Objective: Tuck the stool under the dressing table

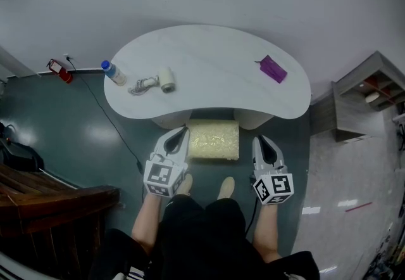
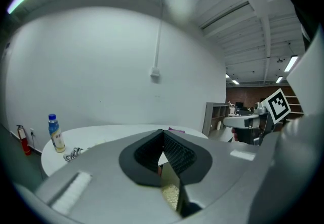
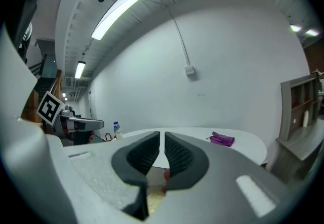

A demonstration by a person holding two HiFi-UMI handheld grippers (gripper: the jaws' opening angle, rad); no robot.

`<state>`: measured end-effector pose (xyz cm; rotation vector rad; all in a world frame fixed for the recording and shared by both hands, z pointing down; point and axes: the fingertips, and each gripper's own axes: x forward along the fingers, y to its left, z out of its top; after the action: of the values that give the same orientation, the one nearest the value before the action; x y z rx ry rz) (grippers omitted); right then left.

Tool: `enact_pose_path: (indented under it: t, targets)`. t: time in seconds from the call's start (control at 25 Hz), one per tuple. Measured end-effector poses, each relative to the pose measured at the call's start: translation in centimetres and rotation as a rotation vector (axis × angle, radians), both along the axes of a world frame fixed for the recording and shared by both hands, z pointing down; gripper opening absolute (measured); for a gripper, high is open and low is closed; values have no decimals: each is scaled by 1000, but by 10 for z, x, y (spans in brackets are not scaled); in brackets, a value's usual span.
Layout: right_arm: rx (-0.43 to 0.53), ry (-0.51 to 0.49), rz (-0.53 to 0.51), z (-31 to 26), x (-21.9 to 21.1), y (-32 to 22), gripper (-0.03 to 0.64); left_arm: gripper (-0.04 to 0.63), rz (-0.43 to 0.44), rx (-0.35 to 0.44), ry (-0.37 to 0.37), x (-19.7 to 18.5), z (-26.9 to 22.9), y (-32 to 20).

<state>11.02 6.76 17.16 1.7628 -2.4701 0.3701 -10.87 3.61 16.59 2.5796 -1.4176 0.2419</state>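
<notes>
two tongs hang over the dark floor (image 1: 95, 139), one near each front corner of the stool (image 1: 214, 139), both pointing toward the wall. the left tongs (image 1: 182, 131) are clenched, pad tips meeting with nothing between them. the right tongs (image 1: 261, 142) are barely released, a thin slit showing between the pads, and they too are empty. the stool, topped with a cream fuzzy cushion, sits in the knee gap of the white kidney-shaped surface (image 1: 215, 60); its far edge lies under the front rim while most of the cushion shows out in front. on the surface lie a blue-capped bottle (image 1: 114, 73) at the left end, a white roll (image 1: 167, 78) with a coiled cord (image 1: 142, 85) just beside it, and a purple pouch (image 1: 273, 68) toward the right. the person's shoes (image 1: 226, 187) stand just behind the stool.
</notes>
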Motion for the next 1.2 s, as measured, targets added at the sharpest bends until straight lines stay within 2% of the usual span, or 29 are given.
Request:
enact_pose_path:
  t: [0.12,0.48,1.2]
  targets:
    - [7,-3,4,-4,0,8,34,8,9,13,9,1,-7,6]
    - [-24,-2,3,6,-3,32,33,8,22,-20,-4,1,8,29]
    - [-16,0,3,5,-4,27,16,8,25,-3,1,5,2,23]
